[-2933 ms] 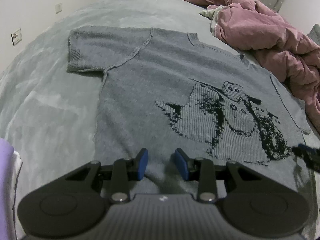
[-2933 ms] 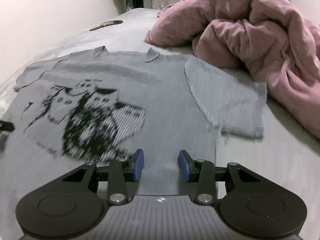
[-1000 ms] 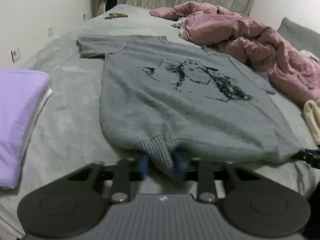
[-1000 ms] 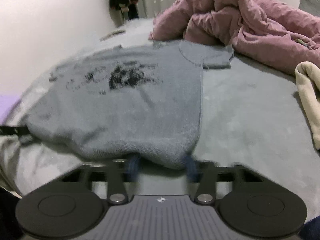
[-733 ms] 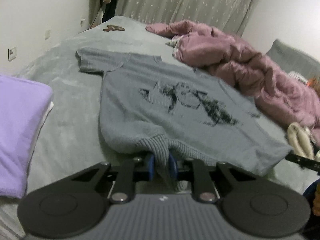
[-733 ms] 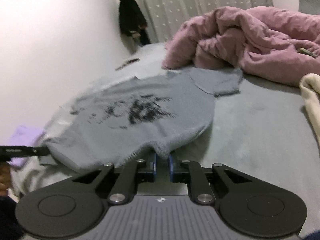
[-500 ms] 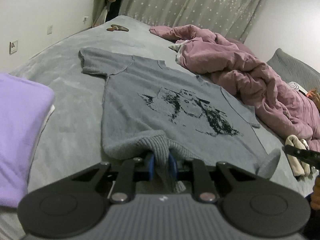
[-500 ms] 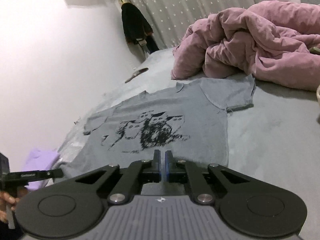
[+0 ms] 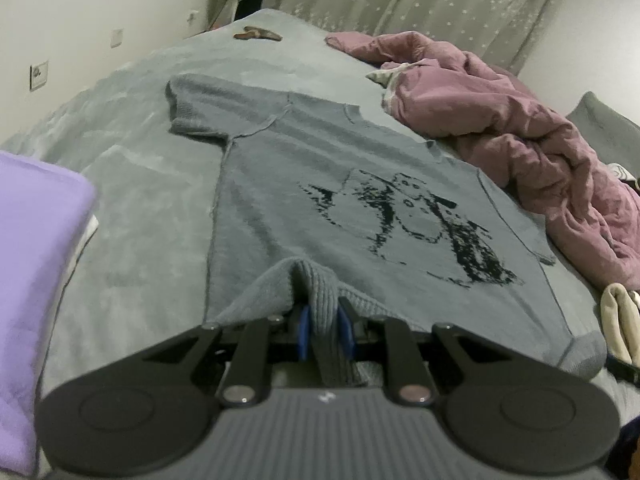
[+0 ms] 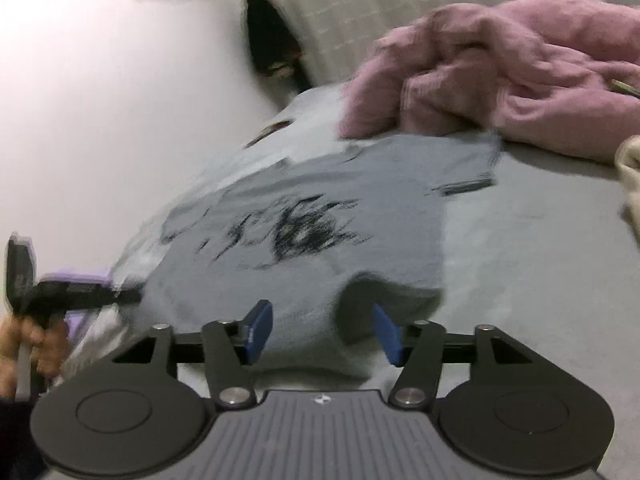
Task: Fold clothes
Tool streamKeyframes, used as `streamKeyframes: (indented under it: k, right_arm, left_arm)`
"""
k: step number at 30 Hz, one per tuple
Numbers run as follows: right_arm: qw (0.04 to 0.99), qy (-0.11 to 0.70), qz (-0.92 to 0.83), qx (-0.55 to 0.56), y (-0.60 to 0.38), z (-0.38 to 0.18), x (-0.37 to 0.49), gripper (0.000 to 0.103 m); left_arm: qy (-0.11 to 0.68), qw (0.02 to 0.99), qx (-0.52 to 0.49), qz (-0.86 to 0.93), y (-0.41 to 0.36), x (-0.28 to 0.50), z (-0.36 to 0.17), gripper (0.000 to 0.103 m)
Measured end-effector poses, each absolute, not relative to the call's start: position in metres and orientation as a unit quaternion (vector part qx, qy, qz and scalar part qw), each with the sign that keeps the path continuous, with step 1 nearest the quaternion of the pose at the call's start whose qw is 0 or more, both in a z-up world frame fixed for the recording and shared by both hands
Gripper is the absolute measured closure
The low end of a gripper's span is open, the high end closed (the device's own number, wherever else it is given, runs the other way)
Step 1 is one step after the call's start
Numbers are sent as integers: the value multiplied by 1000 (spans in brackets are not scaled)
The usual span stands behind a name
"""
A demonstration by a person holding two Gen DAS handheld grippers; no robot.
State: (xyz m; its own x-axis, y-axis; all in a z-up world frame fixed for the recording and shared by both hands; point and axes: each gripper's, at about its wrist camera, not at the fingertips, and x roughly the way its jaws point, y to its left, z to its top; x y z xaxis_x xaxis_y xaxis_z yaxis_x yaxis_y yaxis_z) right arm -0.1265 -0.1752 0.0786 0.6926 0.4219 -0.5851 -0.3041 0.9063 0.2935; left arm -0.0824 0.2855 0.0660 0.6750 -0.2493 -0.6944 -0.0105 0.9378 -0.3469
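The grey knitted sweater (image 9: 304, 200) with the black owl pattern is lying spread and face up on the grey bed (image 9: 132, 184), its collar toward the curtain and its ribbed hem (image 9: 320, 300) toward the cameras. The left claw (image 9: 322, 330) is pinching a bunch of this hem between its blue pads and is holding it a little above the bed. The right claw (image 10: 322, 332) is opening at this moment; its pads are standing apart and are not pressing on the knit, though the hem corner (image 10: 384, 284) is hanging just in front of them, blurred.

I think the danger is coming from this unequal hold. If only one corner is being carried, the sweater may be dragging and twisting on the bed, so the fold line would be going crooked. The loose corner may also be dropping and curling under the body. The knit is soft and stretchy, so a hard pull from the left side could be deforming the hem.

Outward, the pink duvet (image 9: 500, 120) is lying just beside the right sleeve, and the cream garment (image 9: 618, 320) is lying near the hem corner; either one could be catching on the moving cloth. The folded purple cloth (image 9: 36, 280) is lying on the left.
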Motion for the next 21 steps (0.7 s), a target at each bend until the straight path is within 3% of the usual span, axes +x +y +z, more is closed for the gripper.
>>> streamKeyframes:
  k: [5,7,8,12,21]
  right_arm:
    - [907,368,205,18,-150,61,-119,47]
    - [907,367,206,-4,-143,56,-119,71]
    - [908,364,206,-11,-142,56,-121,91]
    - [913,344,217,1,-146,65,-135,93]
    - [890,334,245,189,-188,97,-165,93]
  left_arm:
    - [405,899,-158,-60,284,-79,59,88]
    - [406,899,-153,-60,283,-80,59,89]
    - [404,900,-152,-61,282,-81,60,90]
    - [401,901,-153,-67,283,-93,64,92]
    - [374,906,-175,-96,294,-153,83,93]
